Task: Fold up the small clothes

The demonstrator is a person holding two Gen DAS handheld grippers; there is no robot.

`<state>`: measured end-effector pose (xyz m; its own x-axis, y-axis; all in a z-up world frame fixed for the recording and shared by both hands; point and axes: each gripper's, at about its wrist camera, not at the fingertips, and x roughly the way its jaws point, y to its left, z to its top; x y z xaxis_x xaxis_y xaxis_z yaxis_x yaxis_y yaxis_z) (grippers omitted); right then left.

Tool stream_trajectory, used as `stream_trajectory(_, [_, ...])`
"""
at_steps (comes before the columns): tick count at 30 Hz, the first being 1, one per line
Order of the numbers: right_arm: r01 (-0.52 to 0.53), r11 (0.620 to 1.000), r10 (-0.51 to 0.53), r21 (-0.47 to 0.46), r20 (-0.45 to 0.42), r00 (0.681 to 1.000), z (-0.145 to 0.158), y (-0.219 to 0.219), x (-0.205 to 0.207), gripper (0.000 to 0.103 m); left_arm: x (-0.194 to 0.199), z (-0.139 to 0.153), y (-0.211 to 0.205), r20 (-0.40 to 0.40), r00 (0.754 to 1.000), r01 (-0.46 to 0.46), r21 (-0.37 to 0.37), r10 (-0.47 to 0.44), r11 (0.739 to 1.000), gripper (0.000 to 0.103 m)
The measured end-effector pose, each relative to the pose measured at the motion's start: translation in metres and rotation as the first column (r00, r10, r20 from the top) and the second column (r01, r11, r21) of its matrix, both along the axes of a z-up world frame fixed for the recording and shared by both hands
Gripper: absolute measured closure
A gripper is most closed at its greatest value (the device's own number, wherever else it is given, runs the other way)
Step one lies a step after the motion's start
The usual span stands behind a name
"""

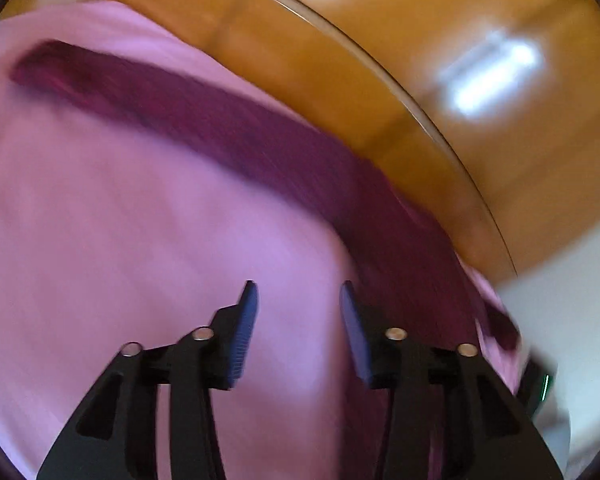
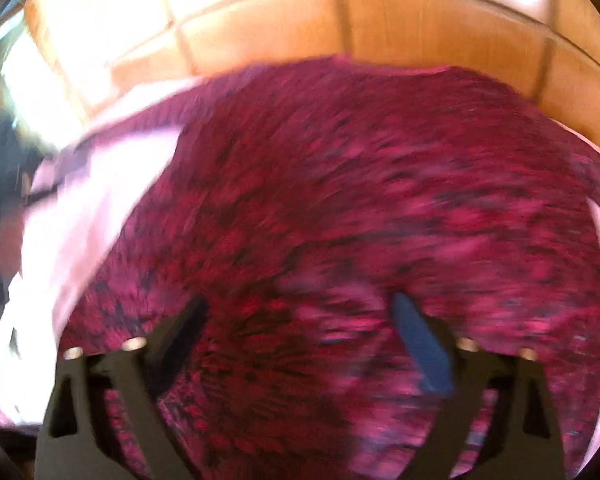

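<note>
The garment (image 2: 360,200), dark red print with pink lining (image 1: 120,220), lies spread on the wooden table (image 1: 380,60). Left gripper (image 1: 298,304) and right gripper (image 2: 300,312) hover above it, jaws apart, grasping nothing.

- Garment, dark magenta knit with black flecks (image 2: 360,208): one, filling the centre of the right wrist view; a strip of it runs from 10 o'clock to 4 o'clock in the left wrist view.
- Cloth, pale pink (image 1: 120,220): one, under the garment.
- Bench, wooden with a glossy top (image 1: 400,60): one, at 12 to 2 o'clock.
- Left gripper (image 1: 298,300): one; two fingers.
- Right gripper (image 2: 300,312): one; two fingers.
- Pins, silver, on the gripper fingers: four per view.
</note>
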<state>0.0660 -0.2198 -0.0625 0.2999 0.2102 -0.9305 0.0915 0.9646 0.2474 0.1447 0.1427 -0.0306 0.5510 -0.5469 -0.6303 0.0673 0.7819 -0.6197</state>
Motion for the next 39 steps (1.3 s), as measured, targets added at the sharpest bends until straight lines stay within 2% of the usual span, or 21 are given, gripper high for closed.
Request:
stream_trajectory(1, [0.051, 0.999, -0.050, -0.017, 0.017, 0.999, 0.007, -0.015, -0.003, 0.019, -0.011, -0.003, -0.011, -0.007, 0.999, 0.052, -0.027, -0.053, 0.998, 0.049])
stream_trajectory(3, [0.178, 0.982, -0.175, -0.062, 0.046, 0.983, 0.019, -0.055, -0.014, 0.024, -0.032, -0.012, -0.031, -0.035, 0.992, 0.120, -0.047, -0.122, 0.992, 0.048])
stream_trajectory(6, [0.326, 0.934, -0.326, -0.145, 0.026, 0.945, 0.020, -0.112, -0.039, 0.034, -0.048, -0.024, -0.053, -0.068, 0.979, 0.188, -0.035, -0.190, 0.982, 0.048])
stream_trajectory(7, [0.345, 0.925, -0.346, -0.162, 0.021, 0.938, 0.019, -0.121, -0.045, 0.037, -0.047, -0.028, -0.058, -0.082, 0.976, 0.198, -0.027, -0.199, 0.980, 0.048])
stream_trajectory(8, [0.365, 0.913, -0.370, -0.181, 0.010, 0.929, 0.017, -0.133, -0.055, 0.046, -0.054, -0.032, -0.064, -0.094, 0.974, 0.204, -0.018, -0.205, 0.979, 0.048])
stream_trajectory(11, [0.369, 0.912, -0.380, -0.180, -0.032, 0.924, 0.012, -0.144, -0.076, 0.054, -0.064, -0.033, -0.065, -0.093, 0.978, 0.183, -0.017, -0.184, 0.983, 0.050])
stream_trajectory(12, [0.358, 0.920, -0.368, -0.158, -0.043, 0.929, 0.011, -0.142, -0.082, 0.054, -0.064, -0.031, -0.066, -0.096, 0.978, 0.184, -0.014, -0.184, 0.983, 0.060])
stream_trajectory(14, [0.336, 0.928, -0.347, -0.163, -0.039, 0.937, 0.015, -0.137, -0.091, 0.051, -0.069, -0.033, -0.065, -0.108, 0.978, 0.176, -0.010, -0.176, 0.984, 0.066])
stream_trajectory(16, [0.347, 0.927, -0.356, -0.144, -0.038, 0.934, 0.015, -0.137, -0.101, 0.050, -0.071, -0.035, -0.066, -0.114, 0.979, 0.172, -0.006, -0.172, 0.985, 0.077])
stream_trajectory(18, [0.361, 0.927, -0.367, -0.099, -0.048, 0.929, 0.017, -0.137, -0.109, 0.059, -0.069, -0.031, -0.070, -0.100, 0.979, 0.178, 0.024, -0.175, 0.984, 0.086])
stream_trajectory(22, [0.331, 0.938, -0.335, -0.102, -0.028, 0.942, 0.025, -0.125, -0.124, 0.085, -0.076, -0.027, -0.074, -0.075, 0.983, 0.175, 0.068, -0.169, 0.982, 0.090])
stream_trajectory(23, [0.332, 0.938, -0.336, -0.098, -0.019, 0.942, 0.031, -0.124, -0.125, 0.088, -0.076, -0.025, -0.072, -0.071, 0.984, 0.170, 0.072, -0.165, 0.983, 0.091])
stream_trajectory(26, [0.323, 0.944, -0.322, -0.073, 0.033, 0.946, 0.058, -0.121, -0.126, 0.090, -0.081, -0.014, -0.068, -0.050, 0.985, 0.168, 0.096, -0.164, 0.981, 0.091])
stream_trajectory(28, [0.303, 0.952, -0.301, -0.051, 0.038, 0.953, 0.069, -0.117, -0.134, 0.090, -0.084, -0.012, -0.066, -0.052, 0.985, 0.171, 0.148, -0.165, 0.974, 0.091])
stream_trajectory(31, [0.260, 0.962, -0.263, -0.079, -0.036, 0.964, 0.051, -0.106, -0.145, 0.090, -0.082, -0.025, -0.069, -0.111, 0.982, 0.171, 0.215, -0.150, 0.961, 0.087])
stream_trajectory(33, [0.282, 0.957, -0.285, -0.075, -0.047, 0.957, 0.041, -0.106, -0.152, 0.087, -0.083, -0.016, -0.075, -0.089, 0.989, 0.137, 0.281, -0.116, 0.950, 0.078])
stream_trajectory(34, [0.322, 0.945, -0.324, -0.048, -0.044, 0.945, 0.043, -0.111, -0.154, 0.078, -0.083, -0.008, -0.079, -0.057, 0.993, 0.120, 0.304, -0.108, 0.945, 0.076])
stream_trajectory(35, [0.344, 0.938, -0.345, -0.032, -0.044, 0.937, 0.043, -0.117, -0.153, 0.067, -0.084, -0.001, -0.081, -0.030, 0.994, 0.105, 0.310, -0.101, 0.945, 0.067])
stream_trajectory(36, [0.360, 0.932, -0.361, -0.033, -0.032, 0.932, 0.045, -0.122, -0.152, 0.062, -0.083, 0.010, -0.083, 0.017, 0.996, 0.077, 0.303, -0.086, 0.950, 0.055])
stream_trajectory(38, [0.393, 0.916, -0.394, -0.081, 0.002, 0.919, 0.049, -0.136, -0.150, 0.051, -0.080, 0.027, -0.090, 0.099, 0.993, 0.042, 0.265, -0.070, 0.963, 0.051])
stream_trajectory(39, [0.414, 0.906, -0.415, -0.088, 0.012, 0.910, 0.051, -0.143, -0.150, 0.050, -0.079, 0.031, -0.094, 0.119, 0.990, 0.048, 0.255, -0.081, 0.966, 0.051])
